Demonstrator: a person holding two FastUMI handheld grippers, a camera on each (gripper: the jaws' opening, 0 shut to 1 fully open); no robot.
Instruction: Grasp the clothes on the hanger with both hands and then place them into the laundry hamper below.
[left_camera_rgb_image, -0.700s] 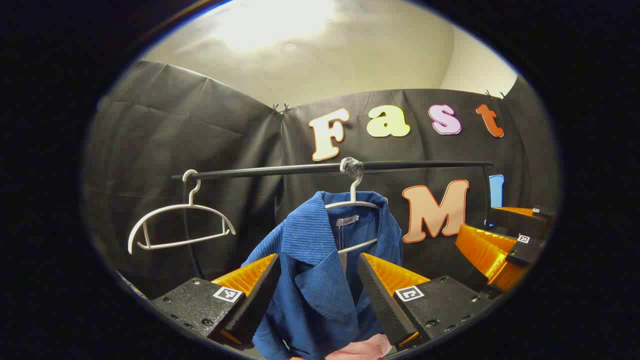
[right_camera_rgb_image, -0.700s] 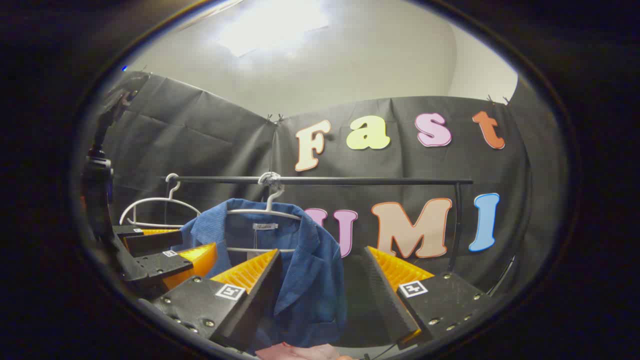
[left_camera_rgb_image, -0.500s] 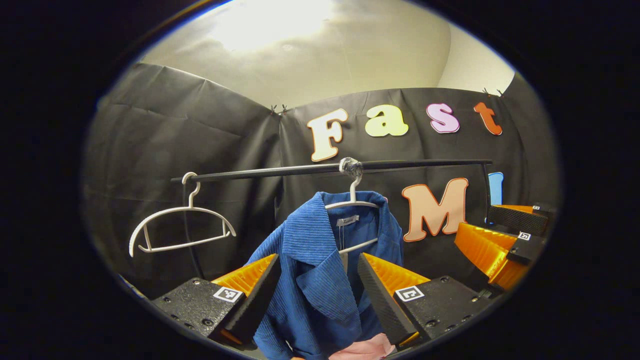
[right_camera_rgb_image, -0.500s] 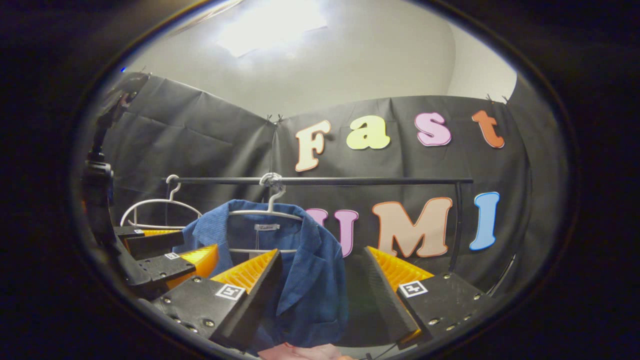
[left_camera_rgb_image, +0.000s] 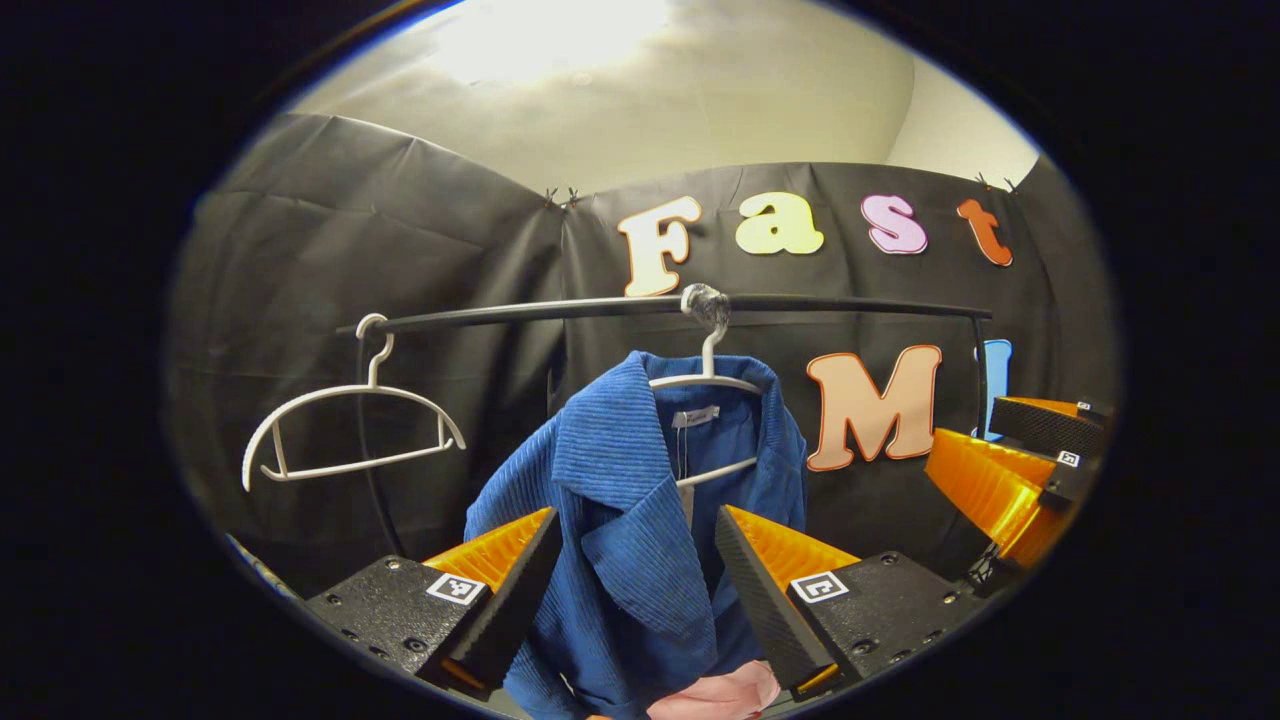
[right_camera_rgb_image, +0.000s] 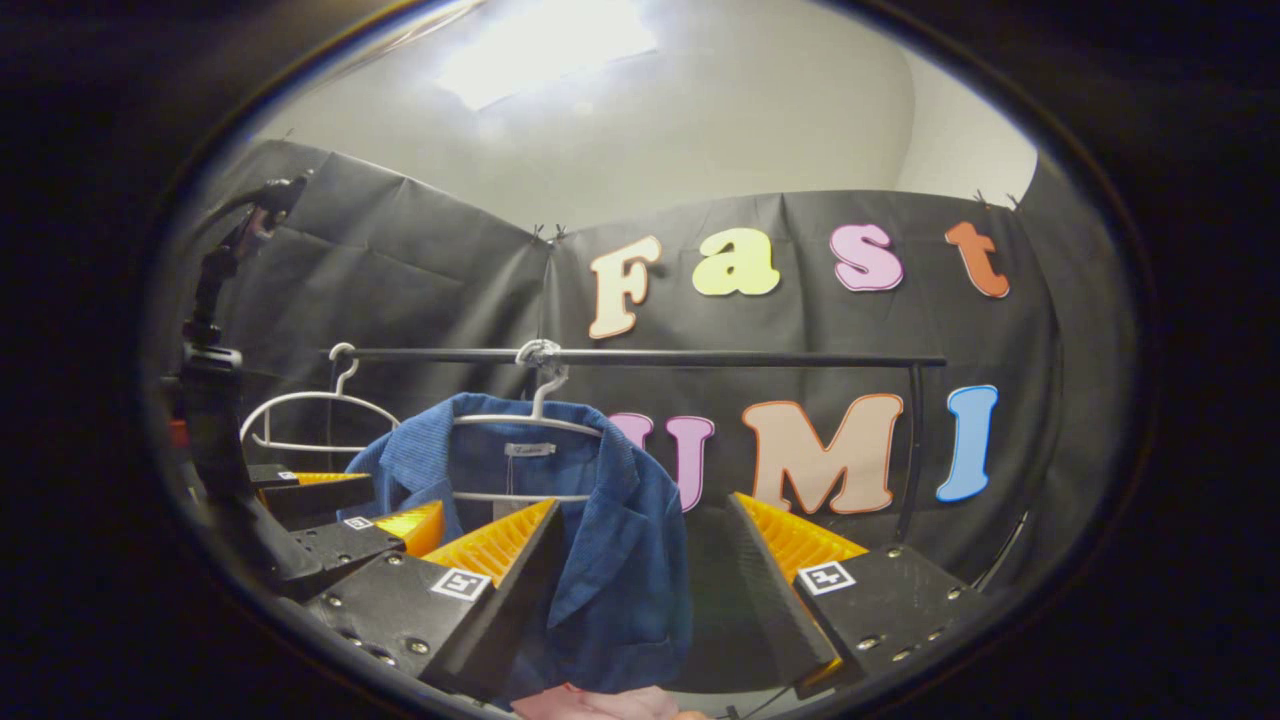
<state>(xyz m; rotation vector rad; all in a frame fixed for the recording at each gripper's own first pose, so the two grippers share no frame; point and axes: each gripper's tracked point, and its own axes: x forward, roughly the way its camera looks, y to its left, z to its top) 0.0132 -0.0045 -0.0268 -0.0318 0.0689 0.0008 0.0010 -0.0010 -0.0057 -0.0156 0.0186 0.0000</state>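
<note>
Blue ribbed jacket (left_camera_rgb_image: 630, 520), corduroy-like with fine vertical cords and a wide folded lapel, draped on a thin white hanger (left_camera_rgb_image: 705, 380) at the centre of the left gripper view. Hanger hook wrapped in something shiny and crinkled, caught on a slim black rail (left_camera_rgb_image: 560, 312) running across the middle of the frame. Second white hanger (left_camera_rgb_image: 350, 425), bare, a curved wire-thin outline with a straight lower bar, hung at the left end of the rail.

Left gripper (left_camera_rgb_image: 635, 580) at the bottom centre of that view, spread wide, wedge-shaped ridged fingers (left_camera_rgb_image: 755, 570) either side of the jacket's front; lapel falling between them, contact with the cloth hard to judge, possibly just brushing the left one. Right gripper (left_camera_rgb_image: 1010, 470) at the right edge of the same frame, ridged wedges apart, gripping nothing.

In the right gripper view, jacket (right_camera_rgb_image: 600, 560) at lower centre-left, small pale label at the inside collar, its hanger (right_camera_rgb_image: 525, 420) and rail (right_camera_rgb_image: 700, 357) above. Right gripper (right_camera_rgb_image: 640, 590) gaping at the bottom, jacket edge just beside its left finger, right finger well apart from the cloth. Left gripper (right_camera_rgb_image: 345, 505) at the lower left, fingers parted.

Soft pink fabric (left_camera_rgb_image: 715, 692) bunched at the bottom edge beneath the jacket.
</note>
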